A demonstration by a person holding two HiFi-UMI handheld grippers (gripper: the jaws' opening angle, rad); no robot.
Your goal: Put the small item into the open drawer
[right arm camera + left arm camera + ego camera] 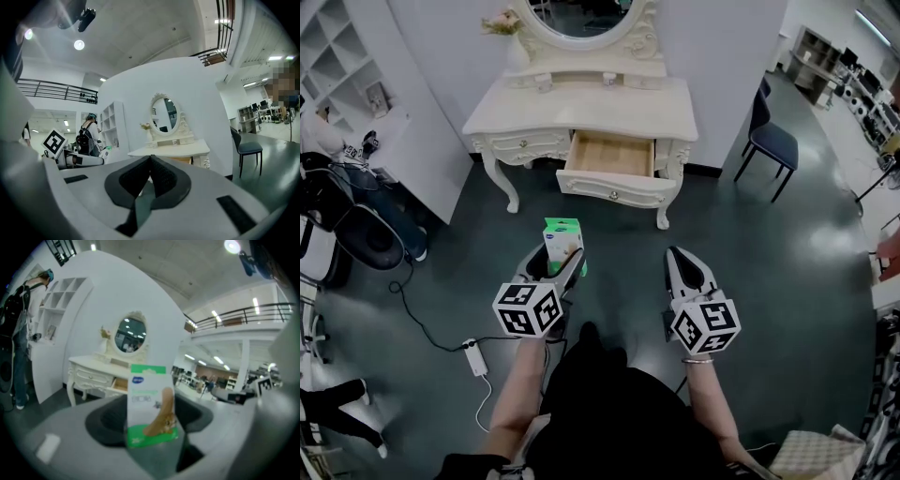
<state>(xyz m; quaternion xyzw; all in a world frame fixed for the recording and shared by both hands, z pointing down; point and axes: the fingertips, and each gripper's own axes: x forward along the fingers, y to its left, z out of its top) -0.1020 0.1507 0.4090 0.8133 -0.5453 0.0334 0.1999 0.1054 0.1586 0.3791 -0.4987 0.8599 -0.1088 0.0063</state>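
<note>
Left gripper clamps the small box; carry it upright over the open drawer before releasing. Right gripper closed, empty.

Dark grey floor under me. At twelve o'clock a cream vanity with oval mirror stands against a white wall; a blue chair at two, white shelves at ten.

Head view steeply downward, gripper views facing forward, sharing the open drawer.
</note>
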